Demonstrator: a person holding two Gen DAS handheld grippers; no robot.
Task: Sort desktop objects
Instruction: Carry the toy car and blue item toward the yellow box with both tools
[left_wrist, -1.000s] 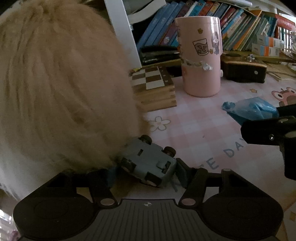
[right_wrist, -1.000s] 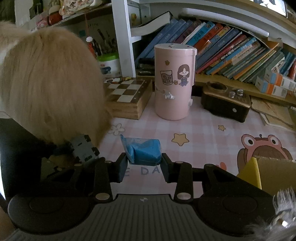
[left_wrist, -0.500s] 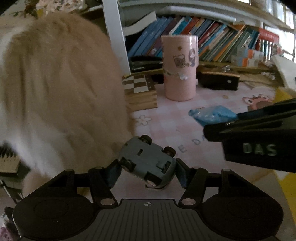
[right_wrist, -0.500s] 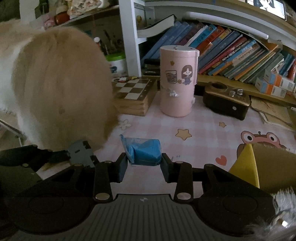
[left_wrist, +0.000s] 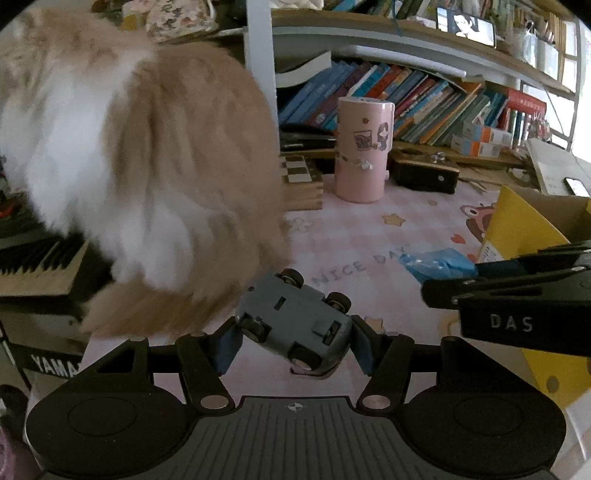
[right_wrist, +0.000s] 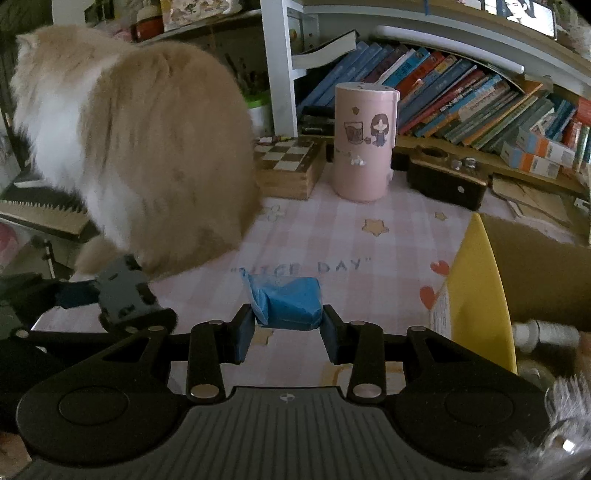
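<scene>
My left gripper (left_wrist: 293, 338) is shut on a grey-blue toy car (left_wrist: 295, 326), held upside down with its wheels showing, above the pink checked mat. The same toy car (right_wrist: 123, 291) shows at the left of the right wrist view. My right gripper (right_wrist: 288, 328) is shut on a small blue packet (right_wrist: 286, 304), lifted off the mat. In the left wrist view that blue packet (left_wrist: 437, 264) sticks out from the right gripper's dark fingers (left_wrist: 517, 291) at the right. An open yellow cardboard box (right_wrist: 476, 280) stands at the right, close to the right gripper.
A fluffy cream and white cat (right_wrist: 140, 147) sits on the left of the mat, near the left gripper. At the back stand a pink cylindrical canister (right_wrist: 364, 142), a wooden chessboard box (right_wrist: 290, 166), a dark wooden box (right_wrist: 443, 182) and a shelf of books (right_wrist: 472, 99).
Both grippers have pulled back from the cat and canister, toward the right, each keeping its grip. The yellow box has come into the left wrist view.
</scene>
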